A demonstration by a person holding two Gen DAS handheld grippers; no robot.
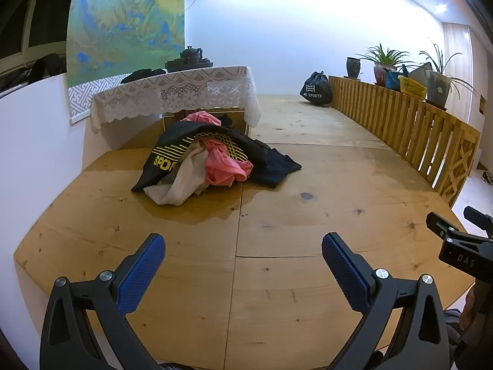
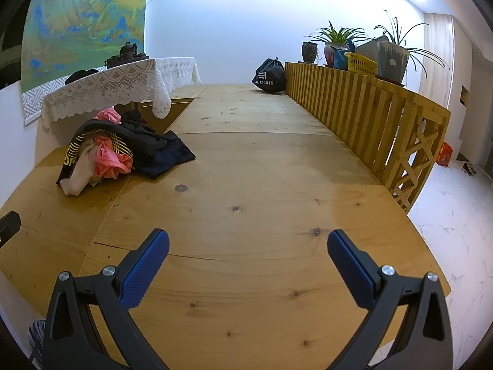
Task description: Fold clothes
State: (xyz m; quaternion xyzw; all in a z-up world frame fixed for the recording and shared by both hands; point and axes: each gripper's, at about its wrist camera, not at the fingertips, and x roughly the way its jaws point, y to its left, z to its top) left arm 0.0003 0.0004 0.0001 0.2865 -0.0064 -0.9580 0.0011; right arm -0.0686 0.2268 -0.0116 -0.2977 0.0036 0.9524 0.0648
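Observation:
A heap of clothes (image 1: 212,158) lies on the wooden table (image 1: 277,231): a black shirt with yellow print (image 1: 172,151), a pink garment (image 1: 226,163), a beige garment (image 1: 181,182) and dark cloth (image 1: 277,162). The heap also shows at the left in the right wrist view (image 2: 123,154). My left gripper (image 1: 243,246) is open and empty above the table's near part, well short of the heap. My right gripper (image 2: 248,243) is open and empty, right of the heap; its body shows at the right edge of the left wrist view (image 1: 462,243).
A lace-covered side table (image 1: 175,92) with a teapot (image 1: 191,54) stands behind the heap. A black sports bag (image 1: 317,89) sits at the table's far end. A wooden slat fence (image 2: 369,111) with potted plants (image 2: 339,43) and a yellow basket (image 2: 360,61) runs along the right.

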